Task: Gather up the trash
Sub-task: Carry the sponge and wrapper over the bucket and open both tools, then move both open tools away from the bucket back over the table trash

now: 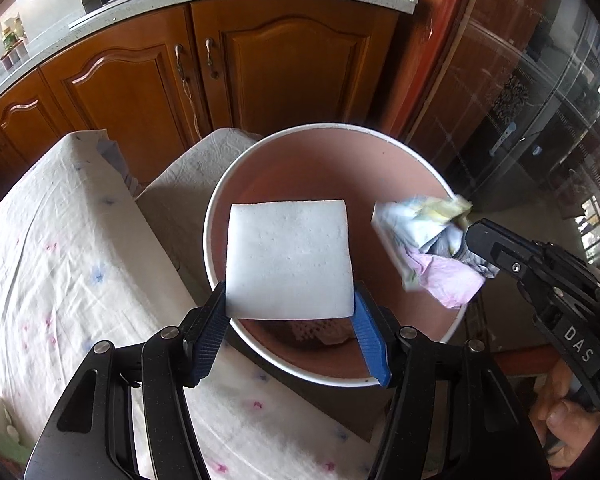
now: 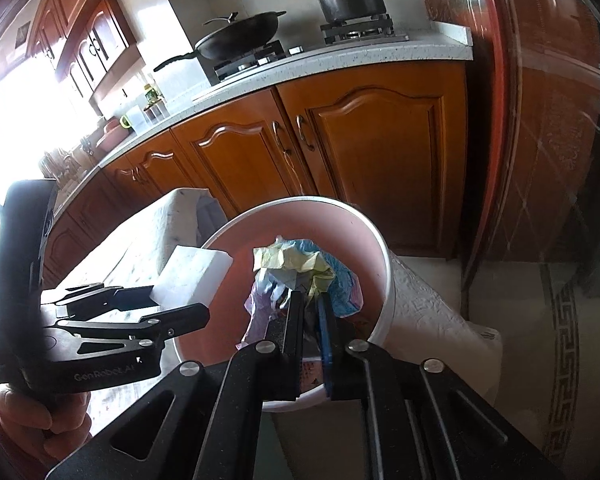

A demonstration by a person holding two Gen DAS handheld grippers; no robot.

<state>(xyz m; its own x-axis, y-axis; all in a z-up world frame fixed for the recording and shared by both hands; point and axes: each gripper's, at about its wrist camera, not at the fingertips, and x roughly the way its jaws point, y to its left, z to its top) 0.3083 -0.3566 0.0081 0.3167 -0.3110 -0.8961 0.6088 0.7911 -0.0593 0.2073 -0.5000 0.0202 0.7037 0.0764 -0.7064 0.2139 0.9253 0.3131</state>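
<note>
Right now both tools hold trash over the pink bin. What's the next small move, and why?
Probably open both tools and let go. The left tool grips the white foam square above the bin, and the right tool pinches the crumpled paper wad just inside its rim, so both should drop in.

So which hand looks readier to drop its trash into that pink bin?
Probably the left: its tool holds the white foam square over the bin. The right tool's crumpled paper hangs nearer the rim.
</note>
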